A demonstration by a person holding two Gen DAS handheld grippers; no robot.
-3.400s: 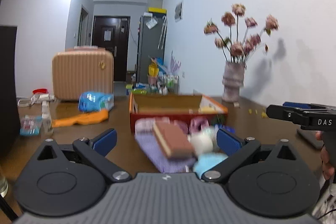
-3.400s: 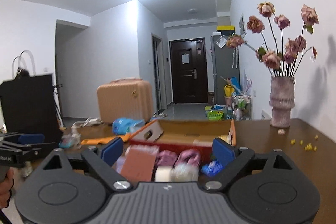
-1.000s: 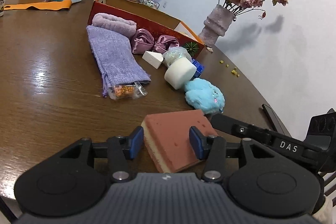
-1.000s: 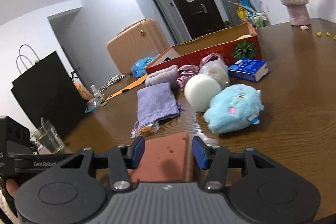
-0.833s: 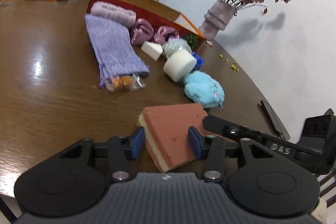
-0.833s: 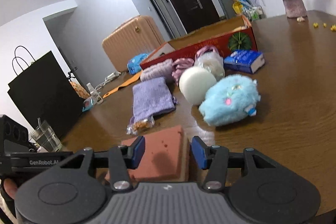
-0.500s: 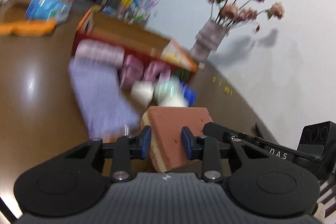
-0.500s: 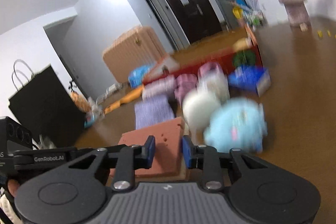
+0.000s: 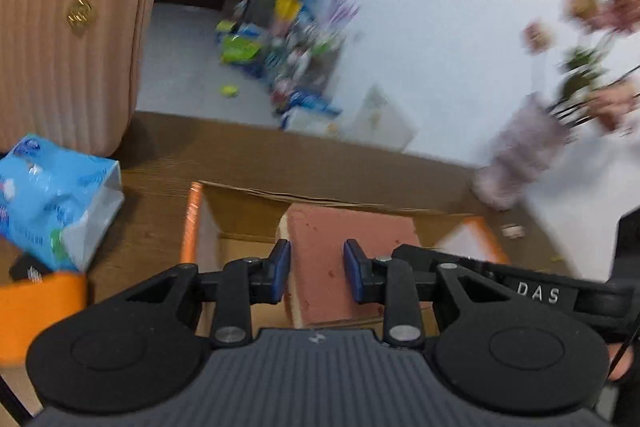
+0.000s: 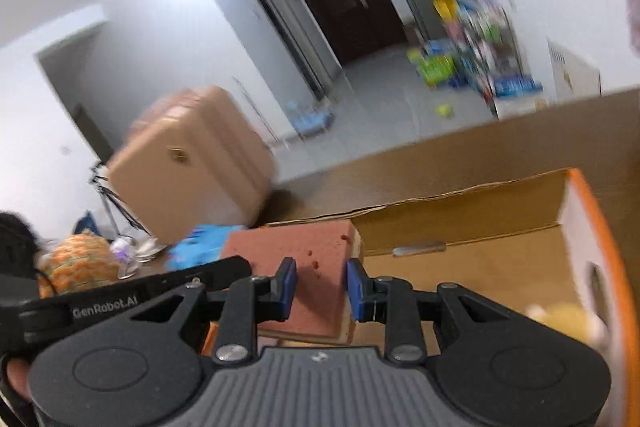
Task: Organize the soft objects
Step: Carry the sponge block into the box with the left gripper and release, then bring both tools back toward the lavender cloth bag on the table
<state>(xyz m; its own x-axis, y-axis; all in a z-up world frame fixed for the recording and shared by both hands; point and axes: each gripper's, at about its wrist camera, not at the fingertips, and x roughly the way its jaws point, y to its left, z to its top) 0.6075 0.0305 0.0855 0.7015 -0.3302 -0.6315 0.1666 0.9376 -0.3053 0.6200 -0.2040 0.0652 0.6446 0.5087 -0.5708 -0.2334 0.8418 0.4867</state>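
Both grippers clamp the same reddish sponge [image 9: 344, 255] with its pale yellow underside: the left gripper [image 9: 314, 273] squeezes one end between its blue fingers [image 9: 281, 269], the right gripper [image 10: 321, 287] squeezes the other, both having just closed onto it. The sponge hangs over the open cardboard box [image 10: 500, 259] with orange walls. Left of the box on the worktop [image 9: 168, 163] lies a blue tissue pack [image 9: 52, 199]; farther off stands a peach suitcase [image 9: 68, 39]

Probably home: suitcase [image 9: 60, 39], entry door [image 10: 344, 3], flower vase [image 9: 516, 163].
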